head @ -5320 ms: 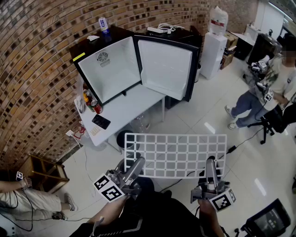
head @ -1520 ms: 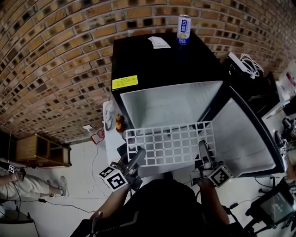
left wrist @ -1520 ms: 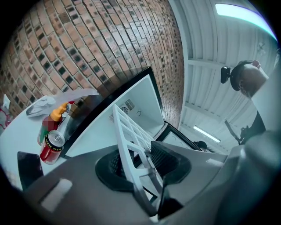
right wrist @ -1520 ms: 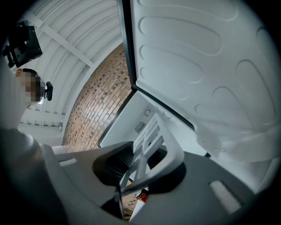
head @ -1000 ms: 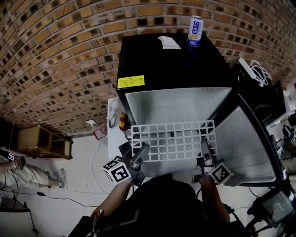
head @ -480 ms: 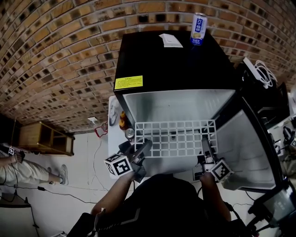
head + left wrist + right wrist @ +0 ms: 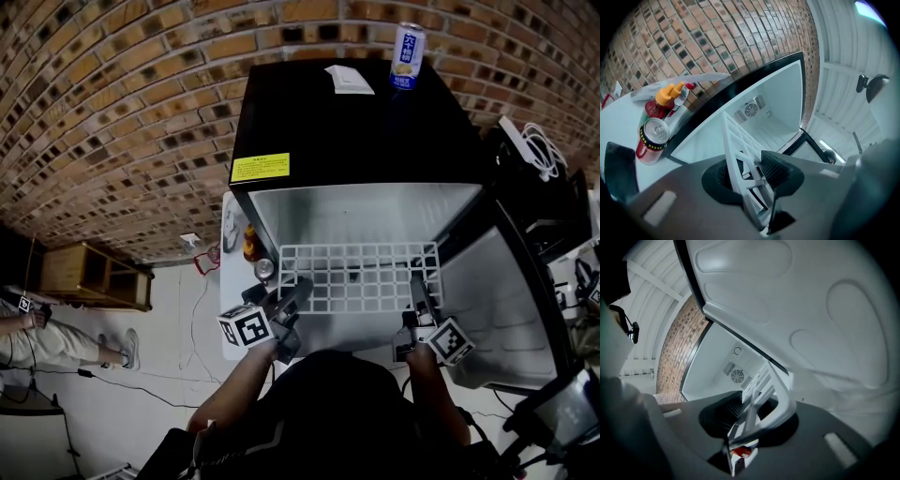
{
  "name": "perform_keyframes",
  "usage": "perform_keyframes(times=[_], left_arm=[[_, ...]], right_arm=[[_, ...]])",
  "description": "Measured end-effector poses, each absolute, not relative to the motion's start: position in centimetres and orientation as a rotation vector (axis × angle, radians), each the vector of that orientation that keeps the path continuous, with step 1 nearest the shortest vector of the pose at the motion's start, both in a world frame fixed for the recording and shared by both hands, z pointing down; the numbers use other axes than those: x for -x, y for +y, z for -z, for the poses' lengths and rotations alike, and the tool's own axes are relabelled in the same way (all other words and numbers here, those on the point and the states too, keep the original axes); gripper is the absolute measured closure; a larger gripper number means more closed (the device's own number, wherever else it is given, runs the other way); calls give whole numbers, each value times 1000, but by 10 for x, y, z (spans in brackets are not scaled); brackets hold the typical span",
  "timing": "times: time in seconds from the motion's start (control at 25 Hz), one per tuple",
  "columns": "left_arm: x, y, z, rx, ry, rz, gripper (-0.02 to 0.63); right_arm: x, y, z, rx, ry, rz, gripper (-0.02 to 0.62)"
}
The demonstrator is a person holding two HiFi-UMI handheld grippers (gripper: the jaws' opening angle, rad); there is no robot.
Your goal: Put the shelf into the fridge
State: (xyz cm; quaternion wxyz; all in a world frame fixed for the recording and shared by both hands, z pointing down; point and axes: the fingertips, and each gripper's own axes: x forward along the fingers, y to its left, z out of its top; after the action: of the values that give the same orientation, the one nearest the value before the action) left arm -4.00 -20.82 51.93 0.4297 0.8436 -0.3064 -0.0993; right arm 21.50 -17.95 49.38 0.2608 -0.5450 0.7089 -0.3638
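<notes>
Left gripper (image 7: 749, 172) jaws are clamped on the near left edge of the white grid shelf (image 7: 361, 278); right gripper (image 7: 750, 416) jaws are clamped on its near right edge. The shelf lies level at frame centre, far edge at the mouth of the open fridge (image 7: 347, 150). A can (image 7: 264, 269) stands on the tabletop (image 7: 231, 281), centre left.

Black fridge top (image 7: 356, 131), drink can (image 7: 407, 44), paper slip (image 7: 348, 81), white side table (image 7: 232, 286), red can (image 7: 264, 269), sauce bottle (image 7: 250, 246)
</notes>
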Motion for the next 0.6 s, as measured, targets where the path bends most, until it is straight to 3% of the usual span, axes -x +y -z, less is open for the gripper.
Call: perform_keyframes(times=[0.6], left_arm=[[36,-216,-527,-2044,-753,275,494]], right_arm=[[-221,-194,-507,1501,1880,1031,488]])
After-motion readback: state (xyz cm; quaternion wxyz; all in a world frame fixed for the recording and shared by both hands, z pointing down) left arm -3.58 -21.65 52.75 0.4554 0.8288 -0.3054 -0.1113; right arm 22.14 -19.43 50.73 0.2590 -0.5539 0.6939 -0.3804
